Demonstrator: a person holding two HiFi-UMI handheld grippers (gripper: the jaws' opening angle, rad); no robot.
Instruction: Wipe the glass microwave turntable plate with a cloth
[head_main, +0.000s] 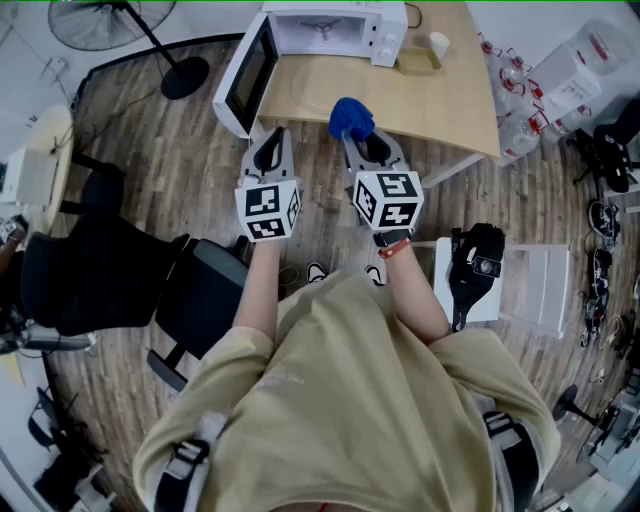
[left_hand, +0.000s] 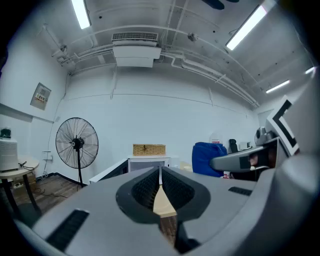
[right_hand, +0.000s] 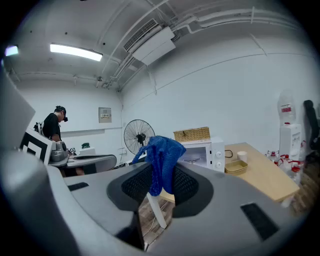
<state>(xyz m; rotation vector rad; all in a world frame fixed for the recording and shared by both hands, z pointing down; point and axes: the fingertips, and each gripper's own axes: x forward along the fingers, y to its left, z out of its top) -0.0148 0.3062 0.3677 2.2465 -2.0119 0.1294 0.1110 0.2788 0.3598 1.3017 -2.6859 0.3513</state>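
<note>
A blue cloth (head_main: 350, 118) (right_hand: 161, 160) is bunched between the jaws of my right gripper (head_main: 358, 137) (right_hand: 160, 176), which is shut on it just short of the wooden table's near edge (head_main: 440, 110). A faint round glass plate (head_main: 305, 90) seems to lie on the table in front of the white microwave (head_main: 335, 28) (right_hand: 202, 152), whose door (head_main: 248, 75) hangs open to the left. My left gripper (head_main: 269, 140) (left_hand: 160, 173) is held beside the right one, shut with nothing in it. In the left gripper view the cloth (left_hand: 207, 157) shows at the right.
On the table right of the microwave lie a tan tray (head_main: 418, 62) and a white cup (head_main: 438, 44). A standing fan (head_main: 110, 22) (left_hand: 76, 142) is at the far left. Dark office chairs (head_main: 120, 275) stand at my left and a white stool (head_main: 505, 280) at my right.
</note>
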